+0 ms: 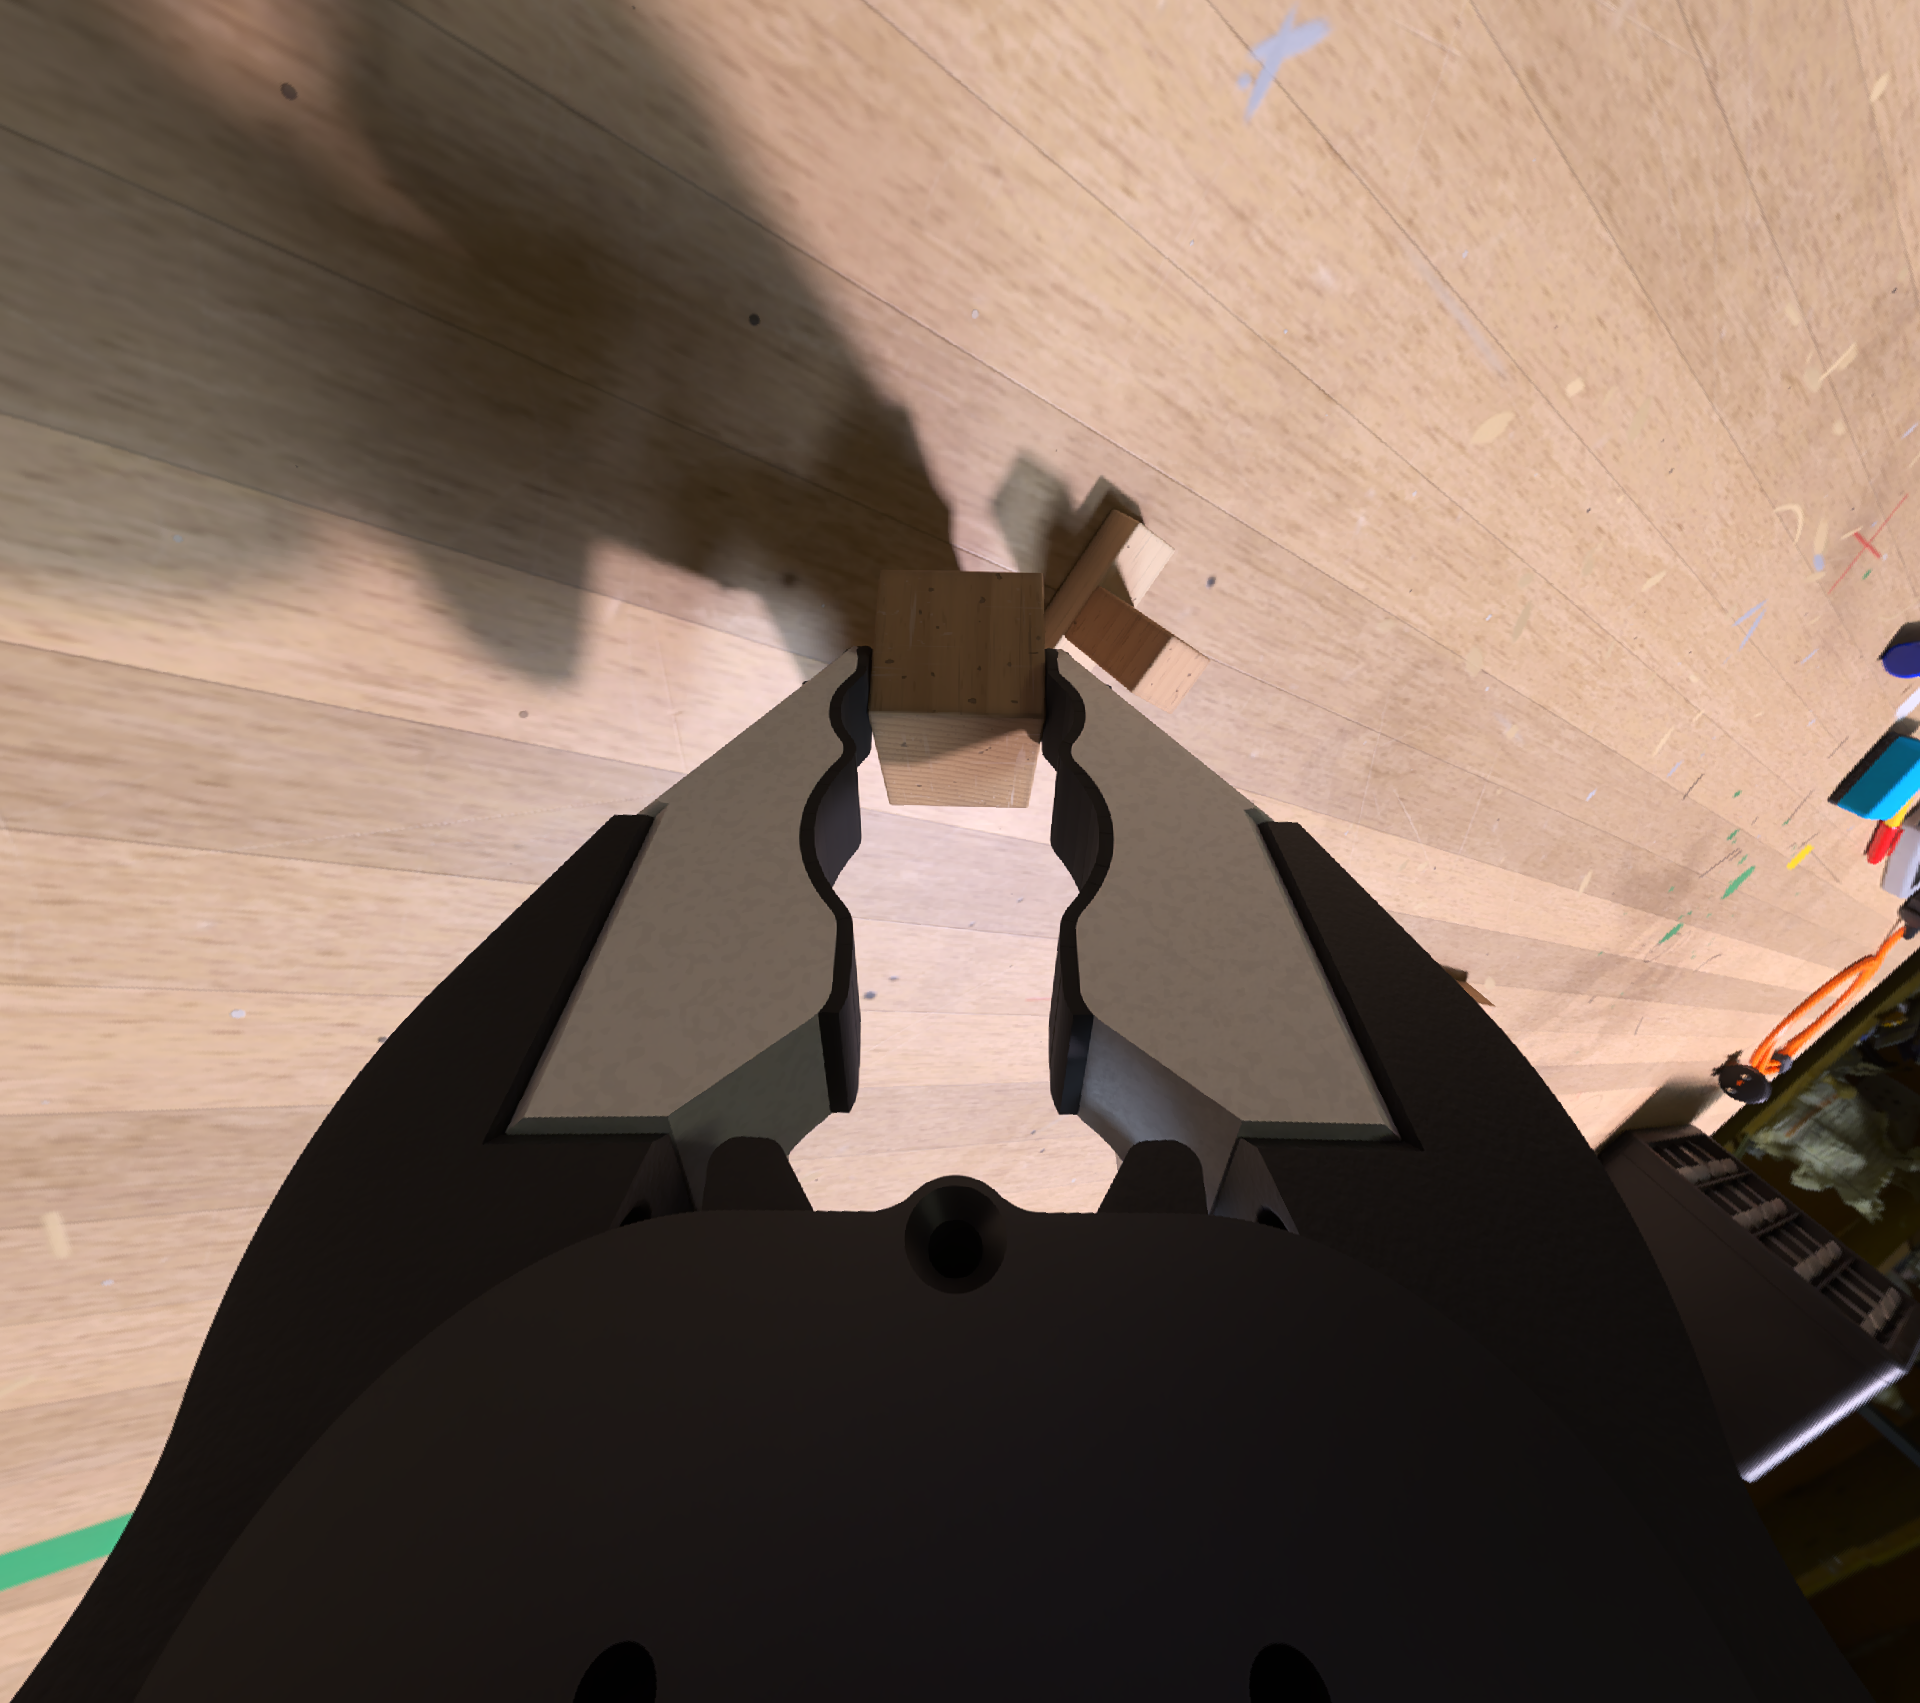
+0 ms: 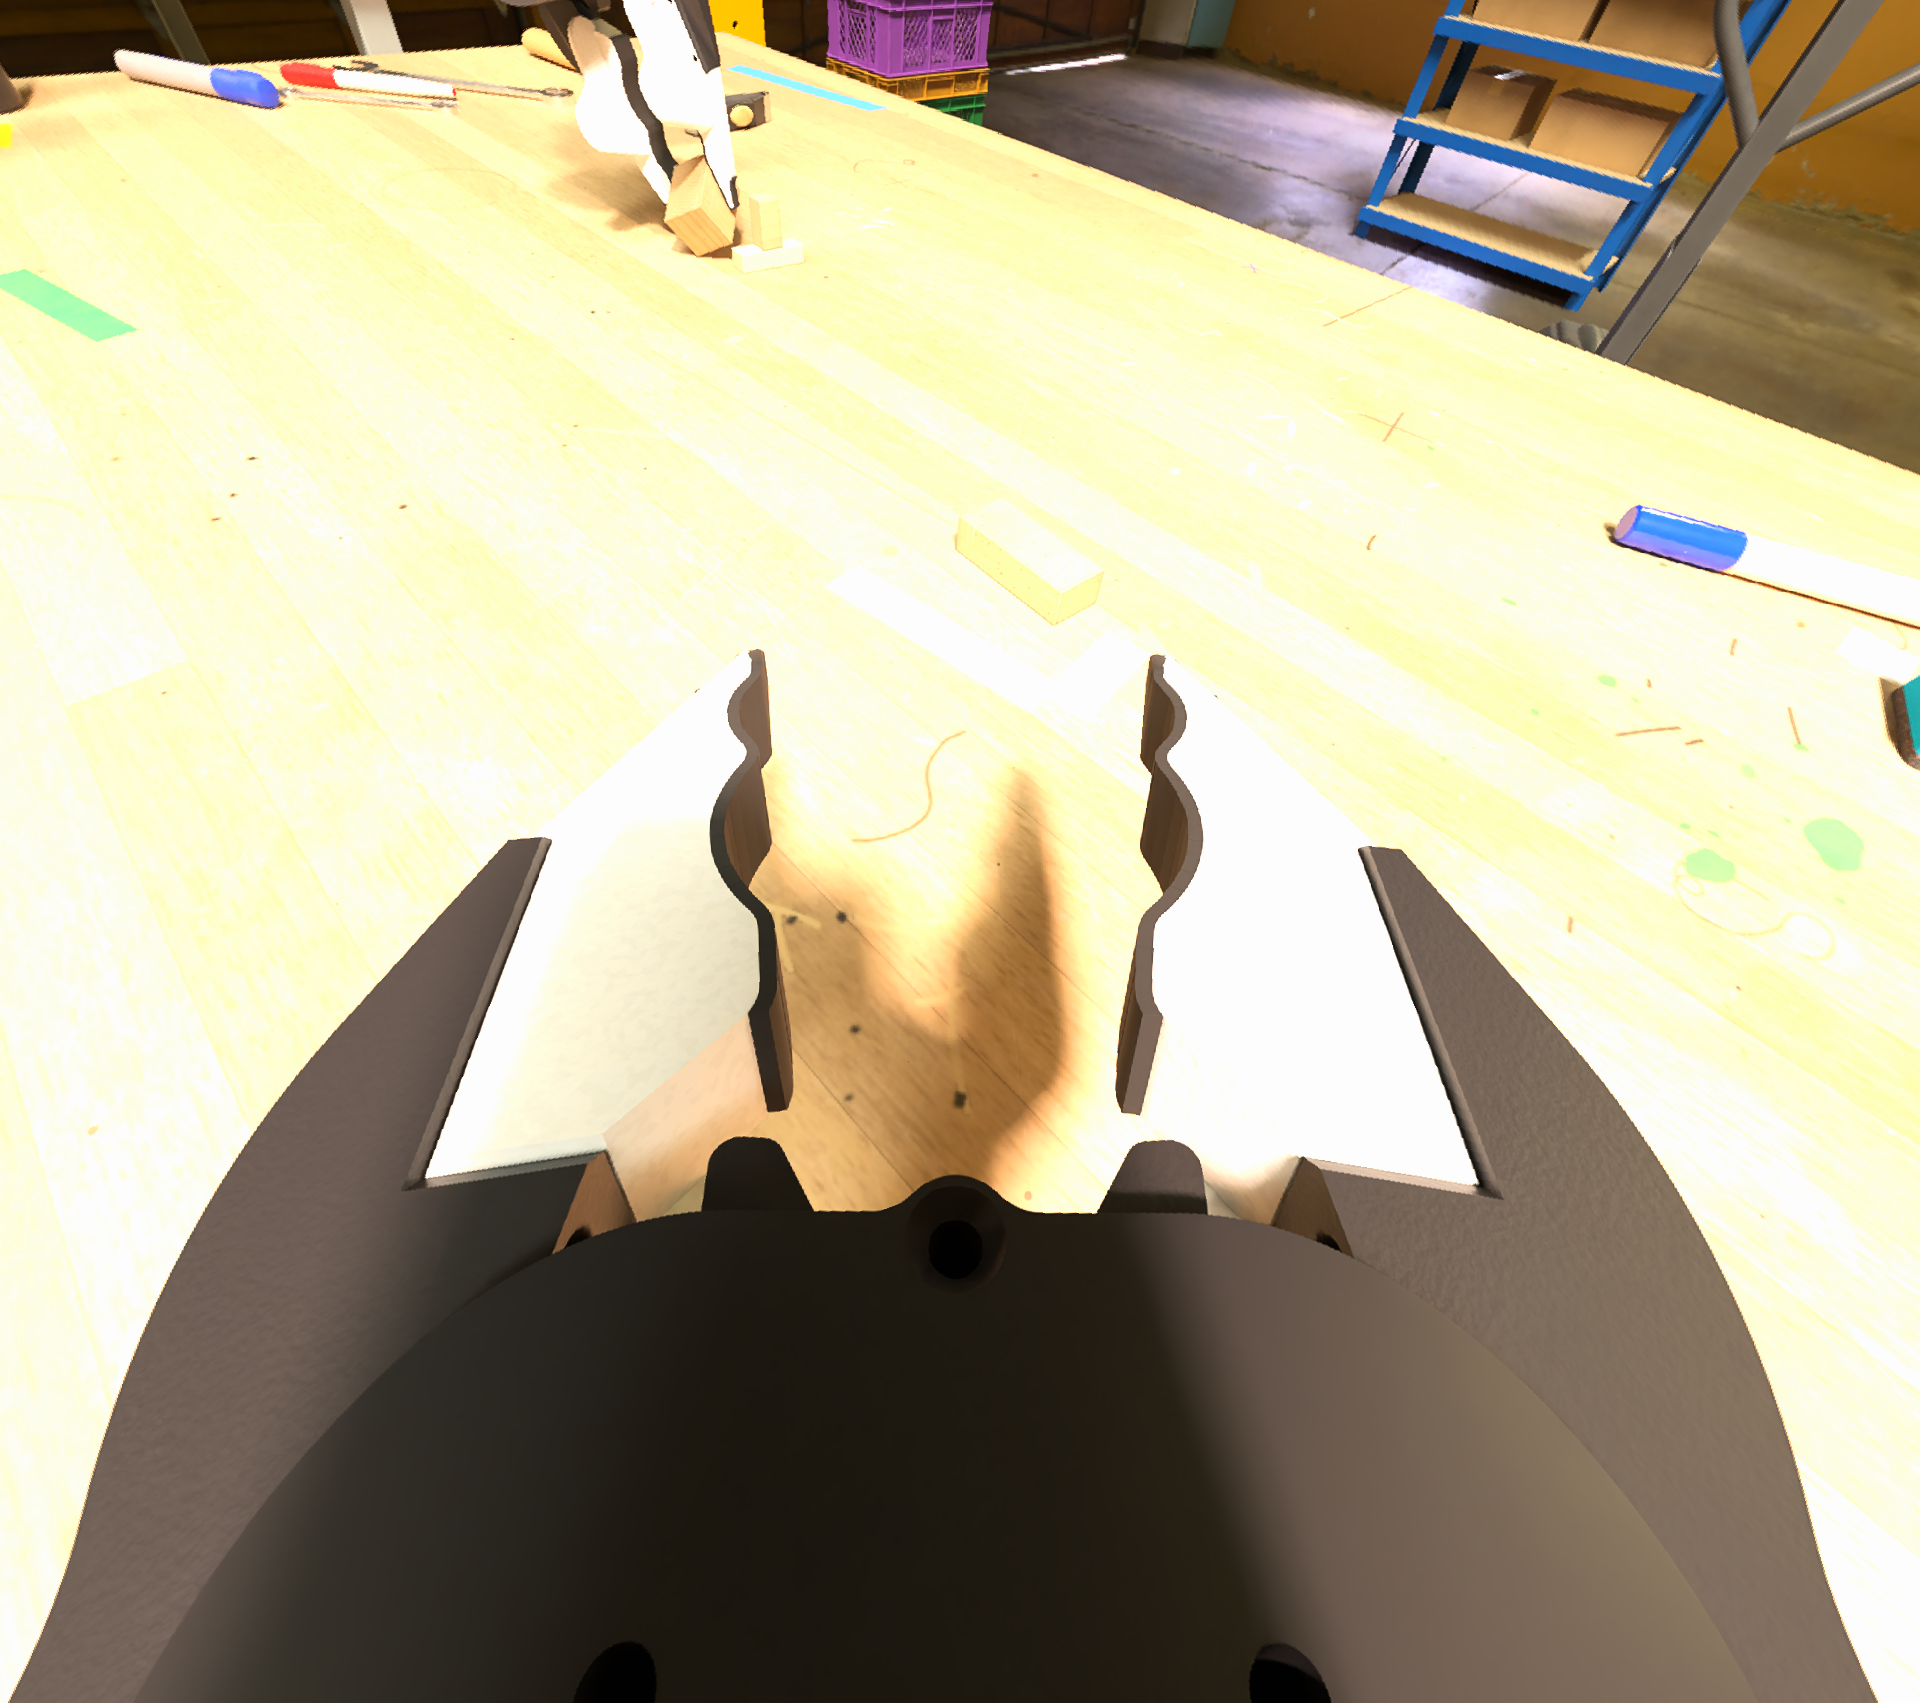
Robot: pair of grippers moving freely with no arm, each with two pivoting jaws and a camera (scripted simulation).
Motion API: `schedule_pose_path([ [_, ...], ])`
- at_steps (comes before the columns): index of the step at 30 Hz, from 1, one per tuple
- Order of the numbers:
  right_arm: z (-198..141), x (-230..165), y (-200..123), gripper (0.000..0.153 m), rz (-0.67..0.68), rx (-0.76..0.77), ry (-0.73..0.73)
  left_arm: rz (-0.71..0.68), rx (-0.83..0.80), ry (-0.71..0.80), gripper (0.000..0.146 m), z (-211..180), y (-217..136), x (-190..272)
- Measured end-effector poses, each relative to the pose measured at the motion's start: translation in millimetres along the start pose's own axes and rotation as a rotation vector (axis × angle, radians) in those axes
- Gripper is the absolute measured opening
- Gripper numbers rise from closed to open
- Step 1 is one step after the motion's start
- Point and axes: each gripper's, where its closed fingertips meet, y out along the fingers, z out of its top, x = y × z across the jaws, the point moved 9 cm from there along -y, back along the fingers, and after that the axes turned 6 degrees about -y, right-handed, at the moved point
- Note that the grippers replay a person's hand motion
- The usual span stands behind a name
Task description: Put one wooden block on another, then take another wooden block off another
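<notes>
My left gripper (image 1: 956, 668) is shut on a pale wooden cube (image 1: 956, 635), gripped by its two sides at the fingertips. Just beyond it to the right, a small block (image 1: 1135, 643) rests across a flat block (image 1: 1143, 560). In the right wrist view the left gripper (image 2: 694, 186) is far off and holds the cube (image 2: 698, 217) tilted, low over the table. It sits right beside a small upright block (image 2: 766, 217) on a flat piece (image 2: 771, 258). My right gripper (image 2: 956, 666) is open and empty. A flat pale wooden block (image 2: 1029, 560) lies on the table just ahead of it.
The wooden table (image 2: 312, 510) ends at its right edge, with floor beyond. Markers lie at the far left (image 2: 203, 77) and at the right (image 2: 1704, 547). Stacked crates (image 2: 909, 6) and a blue shelf (image 2: 1590, 53) stand off the table. Green tape (image 2: 64, 306) marks the left.
</notes>
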Motion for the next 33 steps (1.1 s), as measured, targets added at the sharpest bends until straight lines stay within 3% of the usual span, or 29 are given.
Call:
schedule_pose_path([
  [6,0,-3,3,0.072,-0.001,-0.003,0.005,-0.016,0.02,0.117,0.032,1,-2,0],
  [15,12,-7,6,0.071,-0.004,0.001,0.003,-0.158,0.163,0.501,0.032,-6,-50,26],
  [21,17,-13,12,0.07,0.009,0.007,-0.006,-0.397,0.289,0.782,0.032,-34,-79,55],
  [27,21,-16,15,0.07,0.018,-0.004,-0.02,-0.735,0.56,1.077,0.032,-87,-103,92],
  [33,23,-13,11,0.07,0.004,-0.014,-0.025,-0.859,0.66,1.373,0.032,-145,-94,127],
])
